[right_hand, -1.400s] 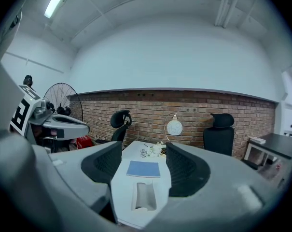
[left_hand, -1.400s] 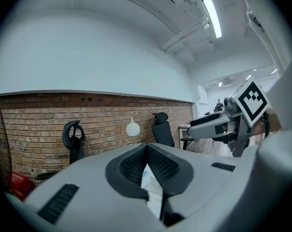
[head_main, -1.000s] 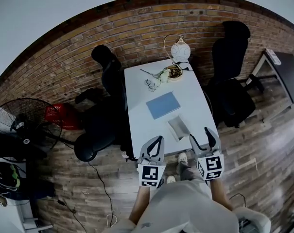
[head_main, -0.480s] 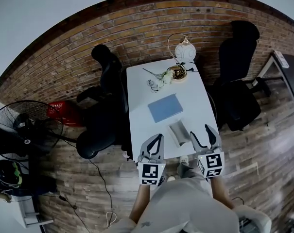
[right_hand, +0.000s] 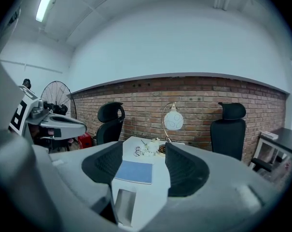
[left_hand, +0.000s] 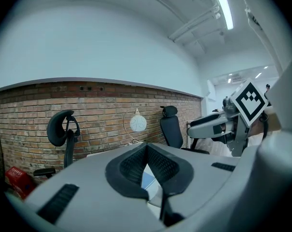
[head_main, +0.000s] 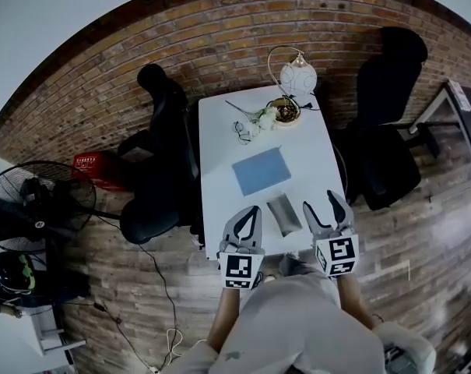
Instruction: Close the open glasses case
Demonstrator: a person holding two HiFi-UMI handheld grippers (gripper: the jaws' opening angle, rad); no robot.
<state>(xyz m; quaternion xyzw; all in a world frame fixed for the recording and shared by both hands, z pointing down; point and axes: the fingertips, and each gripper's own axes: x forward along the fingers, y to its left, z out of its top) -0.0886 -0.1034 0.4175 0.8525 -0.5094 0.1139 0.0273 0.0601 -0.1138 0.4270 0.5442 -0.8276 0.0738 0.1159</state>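
Observation:
The grey glasses case [head_main: 282, 213] lies open near the front edge of the white table [head_main: 219, 154], its hollow facing up. In the right gripper view the case [right_hand: 124, 204] sits low between the jaws, still some way ahead. My left gripper [head_main: 253, 210] hovers just left of the case with its jaws together. A thin wedge between the left gripper [left_hand: 146, 167] pads shows only a strip of blue. My right gripper [head_main: 321, 202] is open to the right of the case and holds nothing, and in its own view the right gripper [right_hand: 143, 170] frames the table.
A blue notebook [head_main: 261, 171] lies mid-table beyond the case. At the far end are glasses [head_main: 240, 133], white flowers [head_main: 263, 118], a bowl [head_main: 286, 114] and a globe lamp [head_main: 297, 77]. Black office chairs [head_main: 166, 123] [head_main: 387, 107] flank the table. A fan [head_main: 33, 209] stands on the floor at left.
Both grippers have edged forward over the table's front edge, so the case now lies between them. The case has not moved and stays open.

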